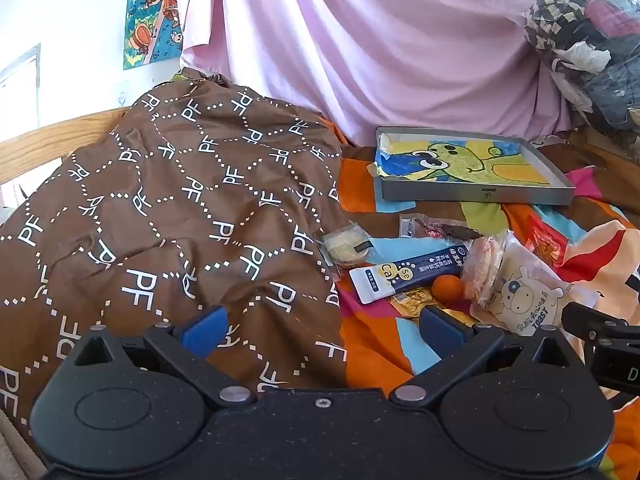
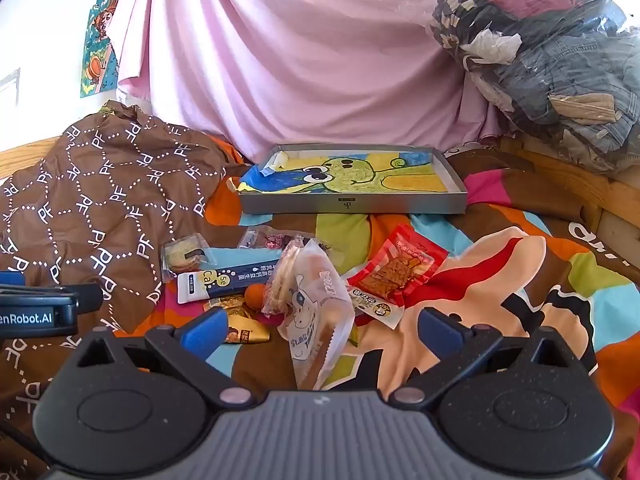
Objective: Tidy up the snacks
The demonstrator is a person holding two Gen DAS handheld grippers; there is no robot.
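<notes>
Both grippers hover with blue-padded jaws spread apart and empty: the left gripper [image 1: 322, 330] over a glossy brown quilt [image 1: 168, 216] printed with white letters, the right gripper [image 2: 322, 332] over a colourful patchwork bedsheet [image 2: 500, 264]. At its 12 o'clock lie crinkly snack packets: a clear toast bag [image 2: 316, 312], a red pouch [image 2: 400, 268], a navy-white sachet [image 2: 228, 278]. Farther at 12 o'clock sits a shallow grey cardboard tray [image 2: 352, 204], with a draped pink cloth [image 2: 304, 52] behind.

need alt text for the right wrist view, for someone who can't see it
The open right gripper hovers over a pile of wrapped snacks on a colourful bedspread, with a toast bag lying between its blue fingers. Beyond the pile sits a shallow grey tray lined with a frog drawing, a brown patterned quilt to the left.
</notes>
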